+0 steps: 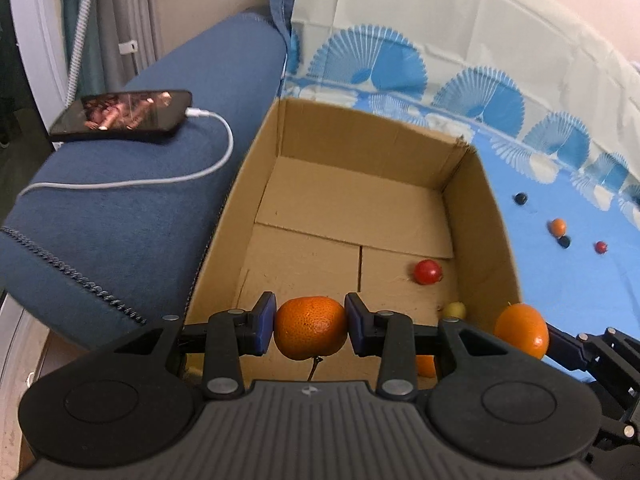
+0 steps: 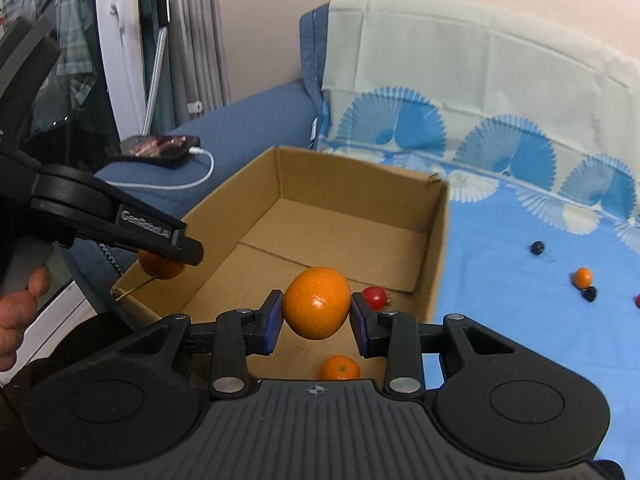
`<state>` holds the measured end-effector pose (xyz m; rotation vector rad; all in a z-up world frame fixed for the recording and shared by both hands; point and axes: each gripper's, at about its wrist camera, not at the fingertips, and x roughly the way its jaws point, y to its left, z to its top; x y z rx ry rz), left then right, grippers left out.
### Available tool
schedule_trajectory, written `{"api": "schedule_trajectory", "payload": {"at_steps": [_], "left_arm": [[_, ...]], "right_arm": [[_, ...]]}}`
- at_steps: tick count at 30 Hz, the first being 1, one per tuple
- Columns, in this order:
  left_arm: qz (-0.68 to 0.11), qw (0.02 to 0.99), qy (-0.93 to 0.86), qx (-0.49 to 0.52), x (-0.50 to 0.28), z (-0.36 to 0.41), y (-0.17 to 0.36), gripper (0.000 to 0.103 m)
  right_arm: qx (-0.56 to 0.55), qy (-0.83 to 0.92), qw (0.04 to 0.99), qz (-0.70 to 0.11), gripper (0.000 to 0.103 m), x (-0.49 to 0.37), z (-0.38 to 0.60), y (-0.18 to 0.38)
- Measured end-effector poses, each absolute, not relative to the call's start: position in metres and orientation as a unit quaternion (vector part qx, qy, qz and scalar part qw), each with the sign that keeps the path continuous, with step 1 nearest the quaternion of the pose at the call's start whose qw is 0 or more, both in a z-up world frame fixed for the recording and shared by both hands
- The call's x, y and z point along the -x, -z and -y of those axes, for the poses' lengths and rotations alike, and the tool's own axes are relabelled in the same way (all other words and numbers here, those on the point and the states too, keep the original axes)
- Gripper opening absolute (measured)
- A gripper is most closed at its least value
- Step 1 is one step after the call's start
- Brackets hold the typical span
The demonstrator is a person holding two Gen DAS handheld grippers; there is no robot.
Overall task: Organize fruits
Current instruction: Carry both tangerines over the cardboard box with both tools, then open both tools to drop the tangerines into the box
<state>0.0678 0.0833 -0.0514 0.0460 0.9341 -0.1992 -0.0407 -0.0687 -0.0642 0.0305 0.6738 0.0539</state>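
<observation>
In the left wrist view a small orange fruit point(image 1: 425, 366) and a yellowish one point(image 1: 454, 310) in the cardboard box point(image 1: 248, 168) are mostly hidden behind the left hand-held gripper point(image 1: 310, 330), and the far dark bits point(image 1: 520, 199) on the bedsheet point(image 1: 568, 292) are too tiny to identify.

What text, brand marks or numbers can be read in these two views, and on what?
"GenRobot.ai", as best it reads, blurred raised lettering: on the arm of the left gripper, seen in the right wrist view.
Small round emblem, no letters: on each gripper body.
Phone: screen shows a picture, nothing legible.
Cardboard box: no print visible.
</observation>
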Motion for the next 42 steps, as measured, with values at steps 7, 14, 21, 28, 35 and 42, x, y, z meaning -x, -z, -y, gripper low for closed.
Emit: {"api": "schedule_trajectory", "payload": {"at_steps": [7,14,21,28,35,42], "left_arm": [[-0.475,0.873,0.099,-0.047,-0.094,-0.071,0.085,0.042],[-0.497,0.859,0.103,-0.066,-0.111,-0.064,0.112,0.042],[-0.511,0.850,0.099,-0.085,-0.121,-0.062,0.129,0.042],[-0.489,0.863,0.101,-0.077,-0.121,-0.059,0.118,0.102],[-0.453,0.879,0.106,-0.101,-0.097,-0.063,0.088,0.103],[-0.447,0.889,0.069,-0.077,-0.035,-0.083,0.061,0.103]], "right_arm": [[-0.021,-0.035,0.928,-0.370,0.037,0.010,0.069,0.092],[-0.017,-0.040,0.914,-0.403,0.037,-0.003,0.070,0.114],[0.005,-0.038,0.909,-0.414,0.037,-0.013,0.066,0.128],[0.022,-0.035,0.918,-0.395,0.062,-0.018,0.068,0.118],[0.015,-0.035,0.920,-0.390,0.090,0.002,0.070,0.093],[-0.026,-0.009,0.918,-0.394,0.092,0.050,0.076,0.068]]}}
